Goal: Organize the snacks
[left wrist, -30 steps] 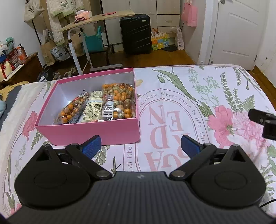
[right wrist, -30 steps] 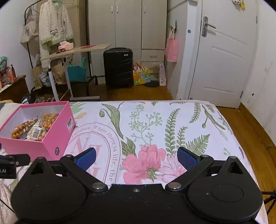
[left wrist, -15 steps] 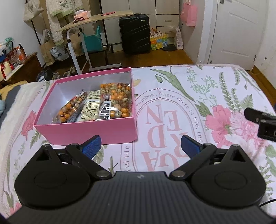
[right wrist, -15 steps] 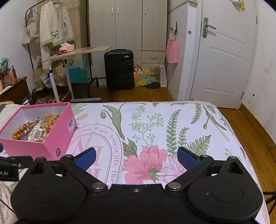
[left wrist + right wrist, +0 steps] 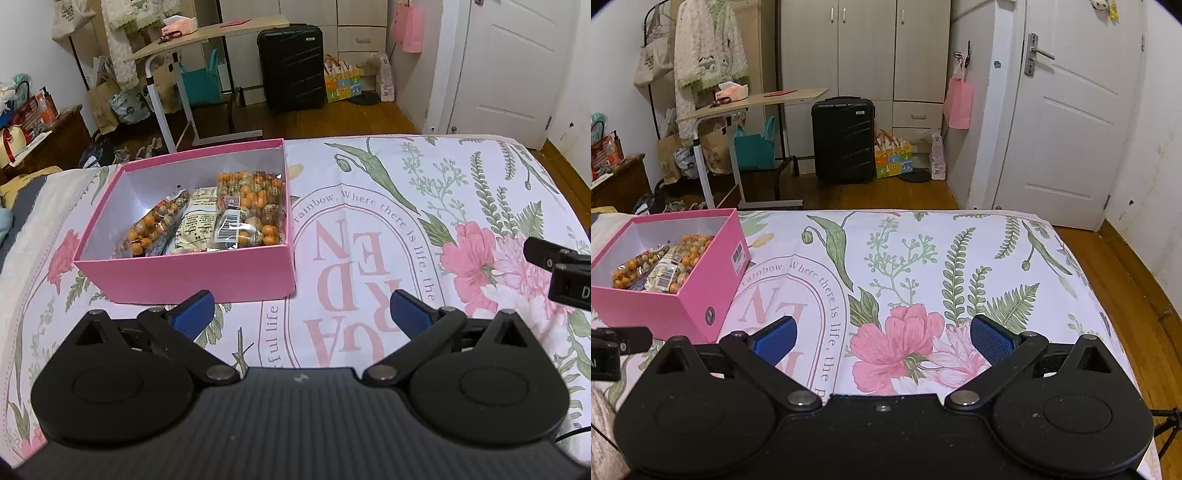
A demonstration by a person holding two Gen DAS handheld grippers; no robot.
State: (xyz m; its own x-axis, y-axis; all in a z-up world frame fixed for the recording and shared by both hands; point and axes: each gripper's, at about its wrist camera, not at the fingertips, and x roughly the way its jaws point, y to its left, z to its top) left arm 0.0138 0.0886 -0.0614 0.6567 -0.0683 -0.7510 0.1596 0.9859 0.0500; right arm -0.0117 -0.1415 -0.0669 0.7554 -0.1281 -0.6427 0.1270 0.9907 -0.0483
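Left wrist view: my left gripper [image 5: 301, 312] hung above the bedspread [image 5: 424, 206], its fingers spread wide with nothing between them. Just ahead and slightly to its left stood the pink box [image 5: 184, 275], lid off. Three snack packs lay inside, crowded toward the box's right half: a clear bag of orange and speckled balls [image 5: 249, 210] against the right wall, a pale printed packet [image 5: 195, 225] beside it, and a second bag of balls [image 5: 153, 230] leaning to the left of that. The box's left portion showed bare floor. At the right edge of this view I noted the tip of the right gripper [image 5: 557, 267].

Right wrist view: my right gripper [image 5: 882, 341] was likewise spread apart and empty, over the pink flower print. The box [image 5: 661, 306] sat well off to its left with the same packs [image 5: 665, 267] visible inside. I saw no loose snack anywhere on the bedspread [image 5: 960, 258] in either view.

Assessment: every visible snack lay in the box, so I judged the placing step done and the task near its end. The next move would call for either tidying the packs flat, approaching from above with the left gripper, or withdrawing. No lid was in view.
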